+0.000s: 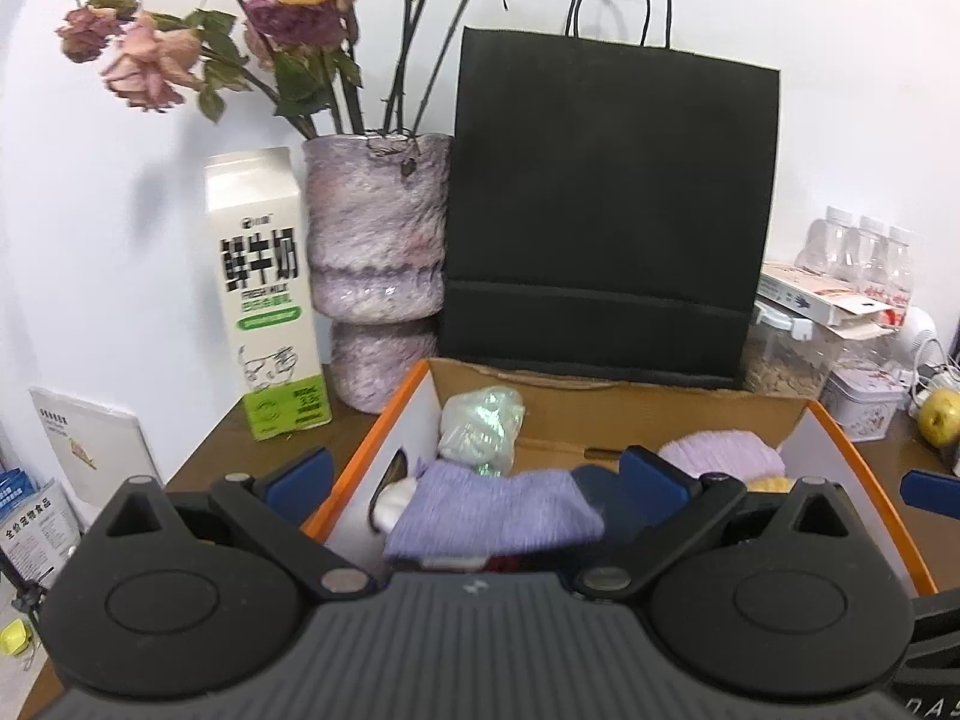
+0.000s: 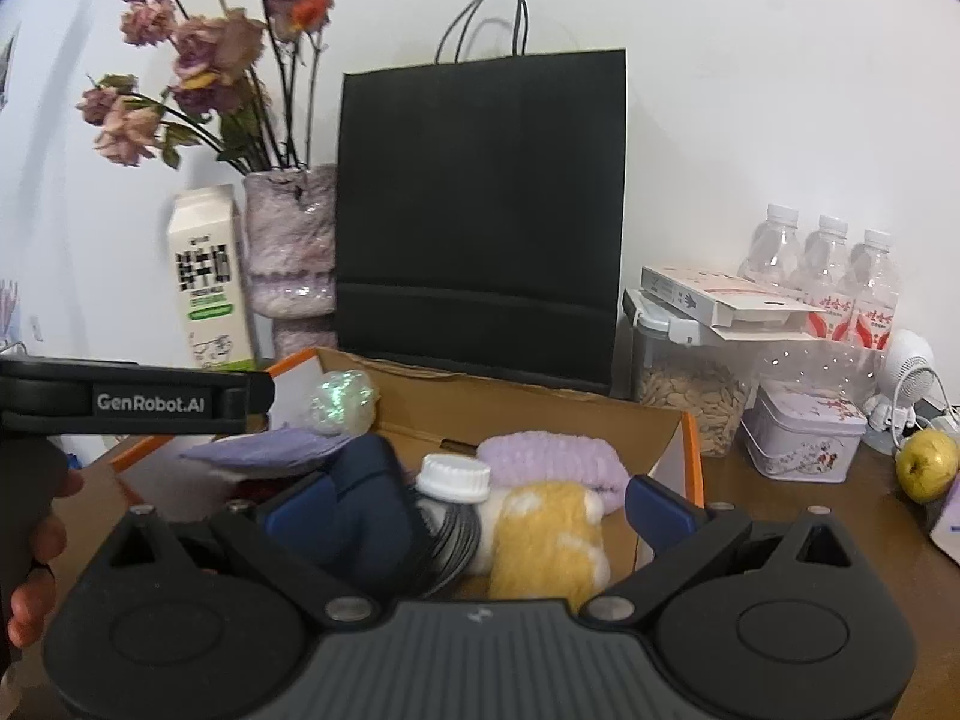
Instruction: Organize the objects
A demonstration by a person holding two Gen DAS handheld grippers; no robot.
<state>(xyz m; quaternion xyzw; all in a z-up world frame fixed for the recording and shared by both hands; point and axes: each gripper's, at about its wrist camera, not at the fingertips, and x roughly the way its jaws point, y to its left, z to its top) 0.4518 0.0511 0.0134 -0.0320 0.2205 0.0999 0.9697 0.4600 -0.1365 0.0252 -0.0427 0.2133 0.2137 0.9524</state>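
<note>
Both hand-held grippers stand wide apart with nothing pinched: the left hand-held gripper (image 1: 474, 474) hovers over the near end of the box (image 1: 384, 420), the right hand-held gripper (image 2: 480, 507) over its right half. The box sits mid-desk, its far wall against the black bag (image 1: 606, 210), with the milk carton (image 1: 264, 294) and vase (image 1: 378, 264) towards the desk's back left corner.

Judging by the open jaws above a lilac cloth (image 1: 498, 510) (blurred in the left view), this looks like the moment just after a drop-in, so the step in hand is releasing and clearing away. The cloth's long axis runs across the box, left wall to right, lying flat on the other contents: a bottle (image 2: 454, 480), a yellow plush (image 2: 546, 540), a lilac sock (image 2: 552, 462).

The next move probably calls for lifting clear of the box walls and finding another loose thing, perhaps the apple (image 2: 927, 462) by the desk's right edge.
</note>
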